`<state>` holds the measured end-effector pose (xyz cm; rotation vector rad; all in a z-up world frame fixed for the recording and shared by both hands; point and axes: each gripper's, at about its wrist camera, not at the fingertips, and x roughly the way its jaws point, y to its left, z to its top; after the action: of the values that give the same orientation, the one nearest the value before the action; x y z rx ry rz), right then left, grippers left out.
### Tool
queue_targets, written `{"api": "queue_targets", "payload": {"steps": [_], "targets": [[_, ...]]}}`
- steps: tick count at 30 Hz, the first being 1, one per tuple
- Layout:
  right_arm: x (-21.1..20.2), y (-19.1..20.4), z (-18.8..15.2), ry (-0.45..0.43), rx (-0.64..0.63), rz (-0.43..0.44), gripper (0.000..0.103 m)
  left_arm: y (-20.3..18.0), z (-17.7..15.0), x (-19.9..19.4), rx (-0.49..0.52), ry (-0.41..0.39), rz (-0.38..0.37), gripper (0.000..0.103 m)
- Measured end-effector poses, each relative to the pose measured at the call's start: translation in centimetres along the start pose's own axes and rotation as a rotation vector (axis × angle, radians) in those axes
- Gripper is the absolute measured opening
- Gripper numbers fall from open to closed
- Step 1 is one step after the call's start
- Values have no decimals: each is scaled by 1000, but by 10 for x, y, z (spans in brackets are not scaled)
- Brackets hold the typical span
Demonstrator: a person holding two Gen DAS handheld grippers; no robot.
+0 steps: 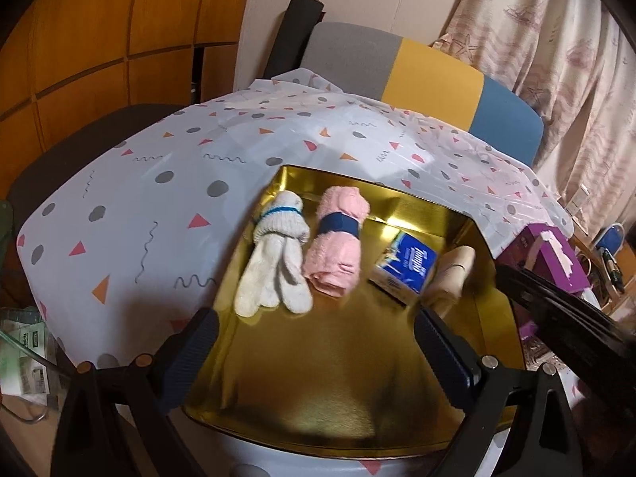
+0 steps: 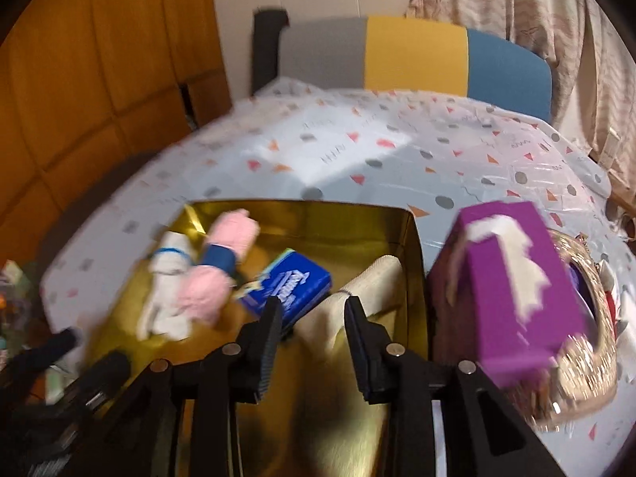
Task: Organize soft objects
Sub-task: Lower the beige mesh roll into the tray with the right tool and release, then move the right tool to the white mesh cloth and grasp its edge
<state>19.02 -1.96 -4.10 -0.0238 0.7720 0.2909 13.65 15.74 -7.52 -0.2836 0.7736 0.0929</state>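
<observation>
A gold tray (image 1: 349, 397) (image 2: 357, 222) sits on the patterned tablecloth. In it lie white gloves (image 1: 274, 262) (image 2: 167, 298) tied with a blue band, a rolled pink towel (image 1: 338, 246) (image 2: 214, 274) with a navy band, a blue tissue pack (image 1: 405, 266) (image 2: 286, 286) and a beige cloth (image 1: 453, 274) (image 2: 357, 294). My left gripper (image 1: 318, 342) is open and empty over the tray's near part. My right gripper (image 2: 312, 318) is open, its fingers on either side of the beige cloth's near end; the view is blurred.
A purple tissue box (image 2: 508, 290) (image 1: 544, 254) stands right of the tray, beside a woven basket (image 2: 584, 365). A grey, yellow and blue chair back (image 1: 417, 75) is behind the table. Curtains hang at the right; wooden cabinets at the left.
</observation>
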Motion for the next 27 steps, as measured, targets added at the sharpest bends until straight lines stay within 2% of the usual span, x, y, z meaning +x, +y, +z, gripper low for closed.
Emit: {"api": "queue_targets", "payload": {"steps": [6,9,13,22,27], "targets": [[-59,-19,-29,-96,42,77,32,-27,-11,-3,24,27,-76,99],[-82,-33,-44,-137,63,79,32,-48,-18,-10,71,20,-120,99],[-109,-69,-64,-181,112,20,32,-76,-25,-16,148,10,-152,99],[-128,-168,-88,-172,303,-131,32,-121,-45,-23,232,38,-245,99],[-125,-225,-111,-144,400,-203,34,-148,-53,-26,296,44,-292,101]]}}
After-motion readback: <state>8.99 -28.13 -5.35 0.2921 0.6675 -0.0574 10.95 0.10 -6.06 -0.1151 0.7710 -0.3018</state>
